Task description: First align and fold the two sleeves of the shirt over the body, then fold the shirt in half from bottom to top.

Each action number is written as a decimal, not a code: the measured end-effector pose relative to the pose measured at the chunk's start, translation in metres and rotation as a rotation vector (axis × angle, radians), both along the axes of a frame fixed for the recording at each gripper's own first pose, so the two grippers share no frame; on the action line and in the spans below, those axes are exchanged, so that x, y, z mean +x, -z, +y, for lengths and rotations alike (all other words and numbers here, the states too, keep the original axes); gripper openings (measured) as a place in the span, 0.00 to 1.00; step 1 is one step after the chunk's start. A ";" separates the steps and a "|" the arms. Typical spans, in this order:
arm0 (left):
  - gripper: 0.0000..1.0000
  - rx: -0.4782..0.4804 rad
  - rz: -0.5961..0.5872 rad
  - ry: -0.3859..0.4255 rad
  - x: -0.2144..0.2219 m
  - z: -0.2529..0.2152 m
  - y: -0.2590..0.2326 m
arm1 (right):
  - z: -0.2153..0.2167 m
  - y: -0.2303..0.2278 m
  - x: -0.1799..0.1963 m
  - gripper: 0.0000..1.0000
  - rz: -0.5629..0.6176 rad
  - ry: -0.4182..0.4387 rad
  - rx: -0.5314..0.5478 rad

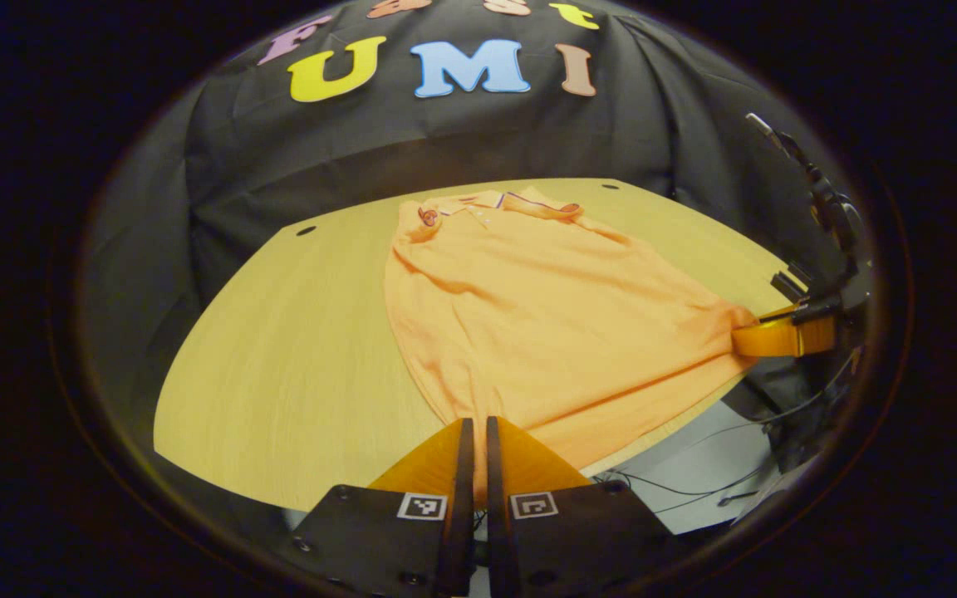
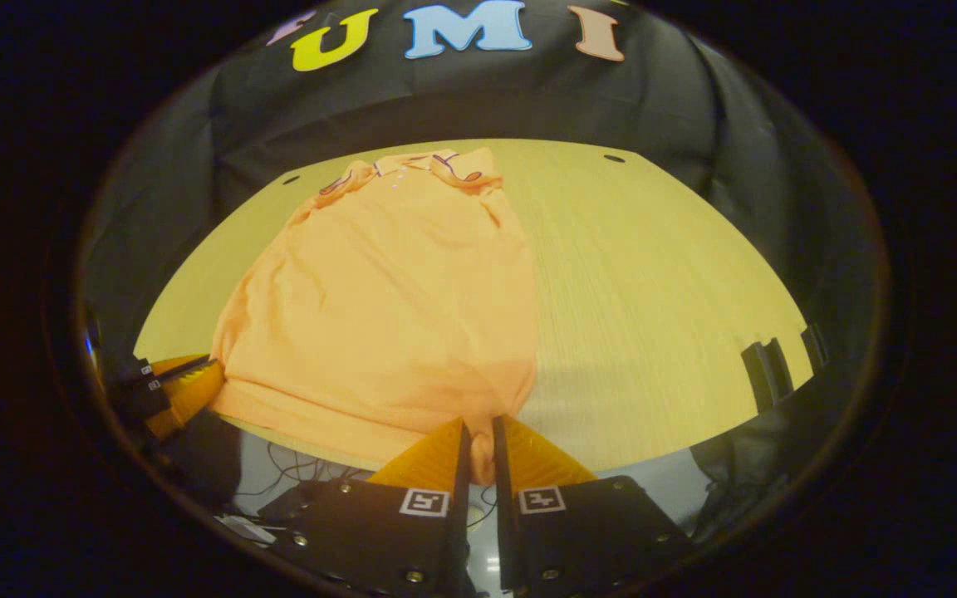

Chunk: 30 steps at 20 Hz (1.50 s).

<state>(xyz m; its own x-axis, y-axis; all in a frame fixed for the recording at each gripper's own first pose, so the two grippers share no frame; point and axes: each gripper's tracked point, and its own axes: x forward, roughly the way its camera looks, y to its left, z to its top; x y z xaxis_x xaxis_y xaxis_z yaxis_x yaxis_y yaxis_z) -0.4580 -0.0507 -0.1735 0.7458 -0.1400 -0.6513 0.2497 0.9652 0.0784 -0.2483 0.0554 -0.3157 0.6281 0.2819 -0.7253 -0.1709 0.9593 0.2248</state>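
Note:
An orange polo shirt (image 1: 528,316) lies flat on the wooden table (image 1: 296,349), collar toward the far wall and both sleeves folded in over the body. My left gripper (image 1: 476,425) is shut on the shirt's bottom hem at its left corner, by the table's near edge. My right gripper (image 2: 478,425) is shut on the shirt (image 2: 387,299) at the hem's right corner. In the left gripper view the right gripper (image 1: 757,336) shows at the far right, pinching that corner. The left gripper (image 2: 208,370) appears at the lower left of the right gripper view, on the other corner.
Bare tabletop (image 2: 661,282) lies on both sides of the shirt. Two small dark holes (image 1: 306,230) mark the table's far corners. Two black clips (image 2: 765,370) stand on the table's right edge. Cables (image 1: 694,477) hang below the near edge.

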 end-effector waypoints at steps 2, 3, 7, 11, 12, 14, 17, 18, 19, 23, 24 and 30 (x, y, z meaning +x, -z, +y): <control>0.14 0.024 -0.003 0.023 0.000 -0.010 0.000 | -0.003 0.000 0.000 0.01 0.001 0.020 0.007; 0.10 0.020 0.007 0.026 0.001 -0.012 0.001 | -0.001 0.001 0.000 0.01 0.005 0.021 0.004; 0.07 -0.013 0.022 -0.017 0.002 -0.009 -0.003 | -0.001 -0.002 0.002 0.01 0.015 0.024 0.035; 0.07 -0.017 0.006 -0.039 0.003 -0.006 -0.013 | -0.004 -0.016 0.003 0.01 -0.009 0.021 0.059; 0.07 -0.017 -0.003 -0.038 0.004 -0.008 -0.018 | -0.005 -0.022 0.004 0.01 -0.022 0.021 0.062; 0.07 -0.014 -0.023 -0.040 0.007 -0.010 -0.029 | -0.008 -0.034 0.006 0.01 -0.052 0.019 0.068; 0.07 -0.035 -0.051 -0.077 0.013 -0.014 -0.049 | -0.014 -0.056 0.015 0.01 -0.106 0.014 0.078; 0.07 -0.050 -0.059 -0.093 0.016 -0.016 -0.055 | -0.018 -0.062 0.018 0.01 -0.123 0.014 0.079; 0.07 -0.063 -0.071 -0.103 0.019 -0.018 -0.064 | -0.020 -0.069 0.021 0.01 -0.140 0.014 0.082; 0.07 -0.055 -0.128 -0.104 0.037 -0.025 -0.093 | -0.030 -0.095 0.039 0.01 -0.195 0.005 0.091; 0.06 -0.049 -0.146 -0.100 0.044 -0.027 -0.102 | -0.031 -0.102 0.044 0.01 -0.211 -0.001 0.089; 0.07 -0.089 -0.224 -0.118 0.099 -0.031 -0.152 | -0.031 -0.137 0.083 0.01 -0.259 -0.012 0.092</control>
